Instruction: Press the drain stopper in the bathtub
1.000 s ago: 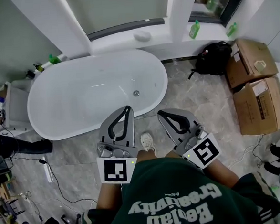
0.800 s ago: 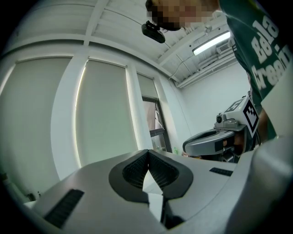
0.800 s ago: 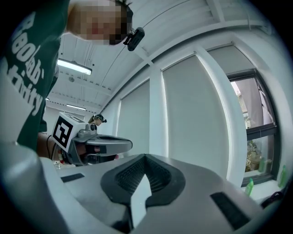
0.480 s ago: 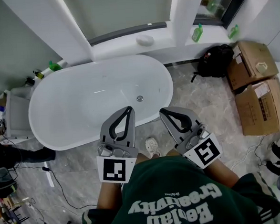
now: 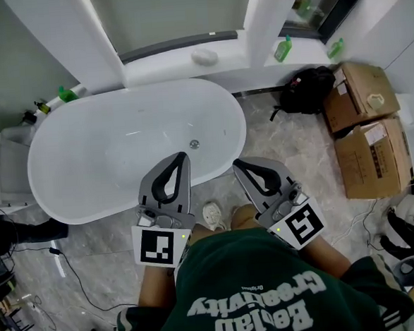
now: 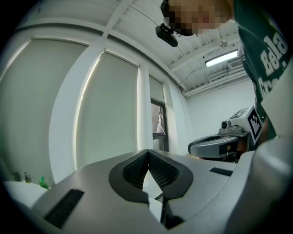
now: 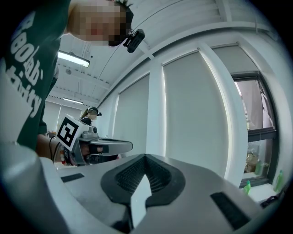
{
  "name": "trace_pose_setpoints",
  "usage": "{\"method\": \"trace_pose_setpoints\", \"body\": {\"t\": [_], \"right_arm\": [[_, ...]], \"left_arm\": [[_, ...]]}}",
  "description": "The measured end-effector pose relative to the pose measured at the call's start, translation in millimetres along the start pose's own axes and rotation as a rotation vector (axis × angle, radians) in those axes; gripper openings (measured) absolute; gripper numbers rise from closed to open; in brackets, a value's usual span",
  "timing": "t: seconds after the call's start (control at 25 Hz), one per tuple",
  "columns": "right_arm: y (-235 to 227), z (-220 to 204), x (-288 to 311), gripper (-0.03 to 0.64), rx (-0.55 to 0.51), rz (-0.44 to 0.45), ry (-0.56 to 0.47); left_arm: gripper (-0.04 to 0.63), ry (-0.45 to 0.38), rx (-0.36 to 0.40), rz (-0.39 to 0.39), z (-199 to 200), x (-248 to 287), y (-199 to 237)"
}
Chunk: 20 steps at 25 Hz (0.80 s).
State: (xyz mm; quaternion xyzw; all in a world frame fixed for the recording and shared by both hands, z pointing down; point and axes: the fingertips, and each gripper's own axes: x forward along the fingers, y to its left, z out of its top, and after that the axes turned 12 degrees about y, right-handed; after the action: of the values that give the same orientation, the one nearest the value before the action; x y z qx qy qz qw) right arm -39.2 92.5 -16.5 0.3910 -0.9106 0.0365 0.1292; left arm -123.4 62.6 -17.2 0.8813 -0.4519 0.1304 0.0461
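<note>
The stopper (image 5: 195, 144) is sitting on the tub (image 5: 68, 199) floor, right of centre and toward the near wall, well below both tools. The left gripper (image 5: 182, 156) and right gripper (image 5: 237, 165) are hovering by the near rim, each with jaws pressed together on nothing. The risk I am seeing: a tip skidding off the small round cap on the long reach down, or knocking the rim. The tub is holding nothing else, while two boxes (image 5: 373, 158) on the right are hiding their contents

Drain stopper (image 5: 194, 144) in bathtub (image 5: 101, 168); backpack (image 5: 304, 91), boxes (image 5: 373, 158) rightward.
</note>
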Motion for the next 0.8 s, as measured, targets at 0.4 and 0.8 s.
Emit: {"method": "trace_pose_setpoints", "body": {"t": [0.4, 0.8], "right_arm": [[-6, 7, 6, 0.014, -0.024, 0.017, -0.013], [-39, -8, 33, 0.014, 0.035, 0.109, -0.007]], "left_arm": [[0.009, 0.013, 0.049, 0.009, -1, 15, -10], [0.009, 0.109, 0.046, 0.041, -7, 46, -7]]}}
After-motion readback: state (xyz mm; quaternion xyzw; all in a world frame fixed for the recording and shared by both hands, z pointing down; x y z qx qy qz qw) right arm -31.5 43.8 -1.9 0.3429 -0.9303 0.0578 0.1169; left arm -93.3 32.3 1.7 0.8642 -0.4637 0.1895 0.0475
